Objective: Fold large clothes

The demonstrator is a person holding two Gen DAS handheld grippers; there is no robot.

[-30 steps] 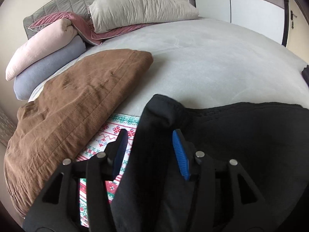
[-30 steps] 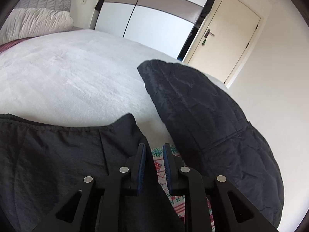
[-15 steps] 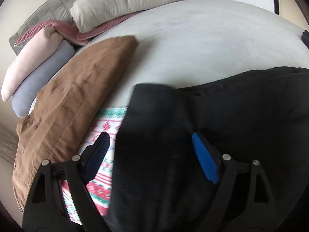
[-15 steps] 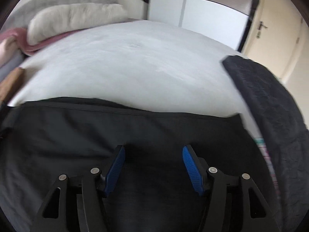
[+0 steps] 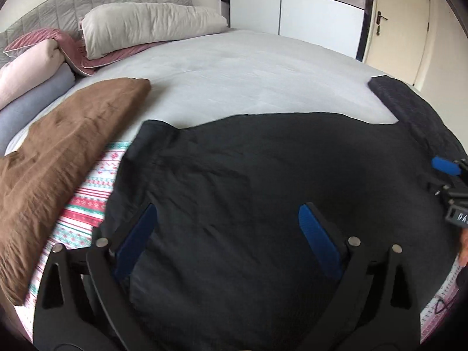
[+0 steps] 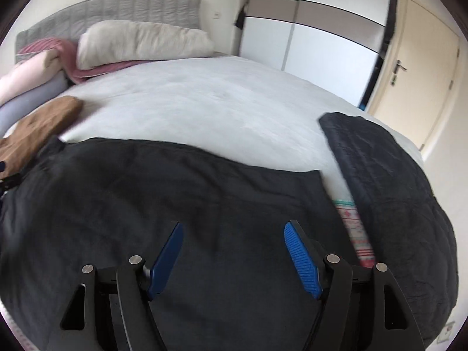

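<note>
- Both grippers, left gripper and right gripper, have just been opening; jaws stand wide, gripping nothing, above the black garment.
- Black garment lies flat on the bed, long axis running left to right, along its near edge.

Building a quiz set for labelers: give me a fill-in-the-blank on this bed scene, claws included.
1. The black garment lies spread on a ____.
2. Both the left claw and the right claw stand ____, gripping nothing.
3. Left of the black garment lies a folded ____ cloth.
4. The claw pads are coloured ____.

Missing words: bed; open; brown; blue
</note>
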